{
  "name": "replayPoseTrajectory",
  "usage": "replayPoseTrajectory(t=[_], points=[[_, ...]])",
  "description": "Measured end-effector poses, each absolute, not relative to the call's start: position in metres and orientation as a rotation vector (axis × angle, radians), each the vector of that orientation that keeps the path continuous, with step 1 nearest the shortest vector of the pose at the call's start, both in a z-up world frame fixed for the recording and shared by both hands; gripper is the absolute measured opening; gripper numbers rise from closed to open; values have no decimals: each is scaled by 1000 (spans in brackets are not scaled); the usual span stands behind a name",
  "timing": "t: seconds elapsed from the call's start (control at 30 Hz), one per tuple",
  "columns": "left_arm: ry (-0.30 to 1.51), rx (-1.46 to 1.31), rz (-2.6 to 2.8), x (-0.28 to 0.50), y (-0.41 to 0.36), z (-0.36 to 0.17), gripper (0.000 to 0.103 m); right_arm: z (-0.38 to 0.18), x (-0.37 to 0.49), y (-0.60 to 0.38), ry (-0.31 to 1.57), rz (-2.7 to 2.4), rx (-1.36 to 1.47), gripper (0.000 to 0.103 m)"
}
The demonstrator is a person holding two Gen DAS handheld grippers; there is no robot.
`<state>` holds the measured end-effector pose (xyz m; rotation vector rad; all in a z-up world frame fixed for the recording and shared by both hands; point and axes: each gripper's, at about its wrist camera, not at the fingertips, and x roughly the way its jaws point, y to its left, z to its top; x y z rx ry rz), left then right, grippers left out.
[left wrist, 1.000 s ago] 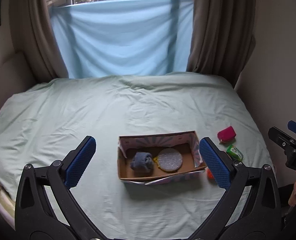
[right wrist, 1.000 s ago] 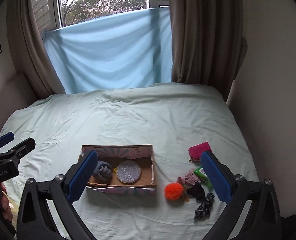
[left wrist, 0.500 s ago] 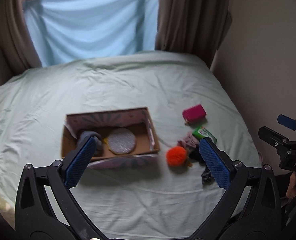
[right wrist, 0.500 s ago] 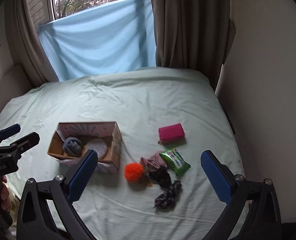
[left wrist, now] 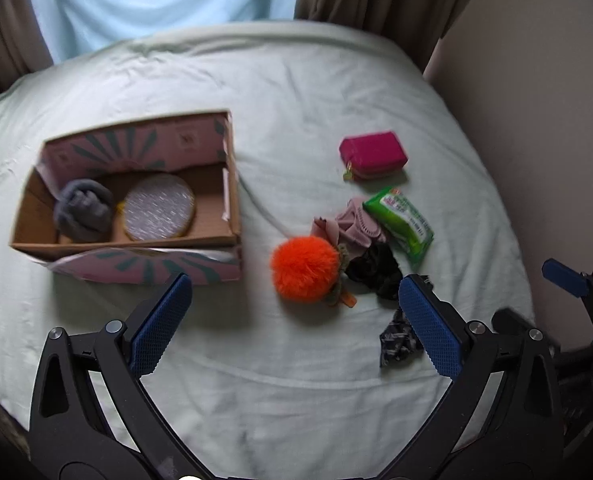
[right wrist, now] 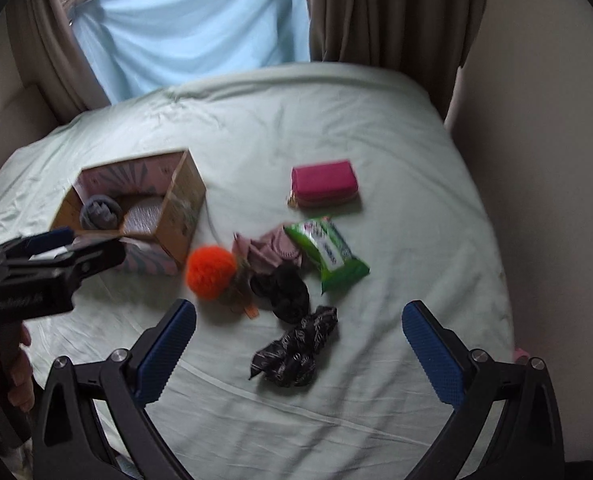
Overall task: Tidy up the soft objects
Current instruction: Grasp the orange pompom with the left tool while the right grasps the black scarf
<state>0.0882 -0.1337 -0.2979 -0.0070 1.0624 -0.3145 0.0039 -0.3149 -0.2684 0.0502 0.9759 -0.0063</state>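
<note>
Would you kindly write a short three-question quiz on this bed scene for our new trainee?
1. True or false: the orange fluffy pompom lies inside the open cardboard box.
2. Which item lies farthest up the pale green bedsheet, nearest the curtains? A) green plastic tissue packet B) pink zipped pouch C) black patterned scrunchie
3. Fill in: the box holds a rolled grey sock and a round silver ____.

Key: 1 false, it lies on the sheet beside the box; 2 B; 3 pad. The left gripper and right gripper both have their jaws wide apart and empty.
</note>
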Motion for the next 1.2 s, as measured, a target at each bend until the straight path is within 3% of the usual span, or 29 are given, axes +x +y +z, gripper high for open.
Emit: replayPoseTrajectory(t=[0.2, 0.47, 0.7, 0.8, 0.87, 0.93, 1.2], points=[[1095, 42, -310, 104, -159, -360, 98, -330, 12, -319, 1005, 68, 2, 102], [1124, 86, -296, 121, -180, -422, 91, -403, 20, -311, 1064, 194, -75, 86], [1115, 120, -291, 131, -195, -442, 83, -439, 25, -309, 1111, 221, -68, 75], [1118, 137, -289, 136, -200, -448, 71, -446, 26, -312, 1114, 212, -62, 73], [1126, 144, -292, 140, -203, -452, 53, -449, 27, -314, 1117, 205, -55, 69], [1136, 148, -291, 144, -204, -455, 42, -451, 27, -316, 1119, 198, -60, 65], [1124, 161, -309, 145, -201, -450, 32, -452, 24, -321, 1121, 155, -86, 46]])
